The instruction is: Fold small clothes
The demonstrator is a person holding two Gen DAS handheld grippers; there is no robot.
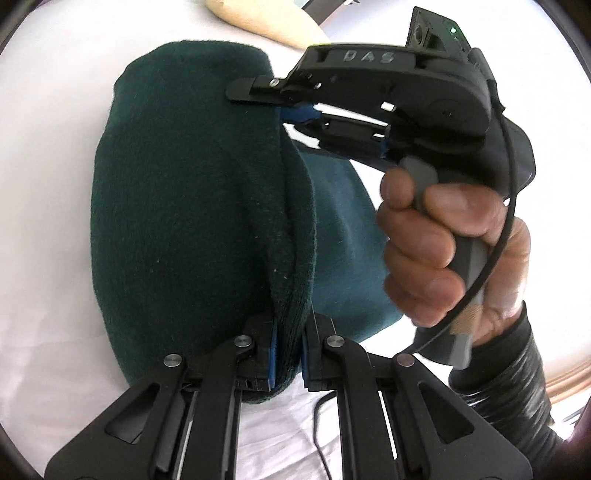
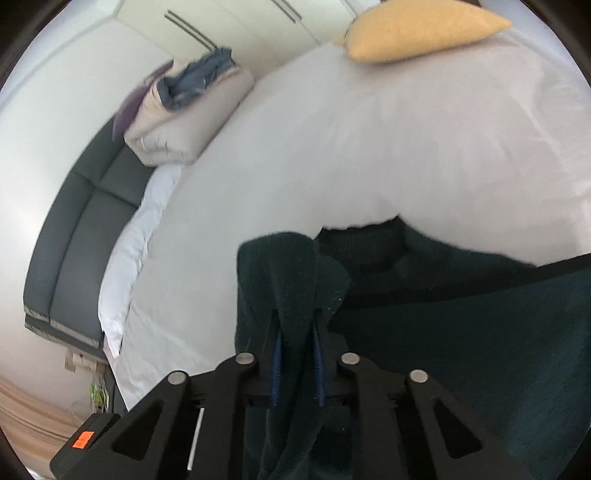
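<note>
A dark green fleece garment [image 1: 184, 206] lies partly folded on a white bed sheet [image 1: 48, 147]. My left gripper [image 1: 290, 354] is shut on its raised near edge, where the upper layer stands up as a ridge. My right gripper [image 1: 280, 107], held by a hand, is shut on the same edge farther away. In the right wrist view the right gripper [image 2: 297, 354] pinches a bunched fold of the green garment [image 2: 461, 332], which spreads to the right on the bed [image 2: 369, 147].
A yellow pillow [image 2: 424, 31] lies at the far end of the bed and shows in the left wrist view [image 1: 258, 18]. A folded beige blanket with blue clothes [image 2: 184, 110] sits at the bed's left side. A dark bench [image 2: 81, 229] runs along the wall.
</note>
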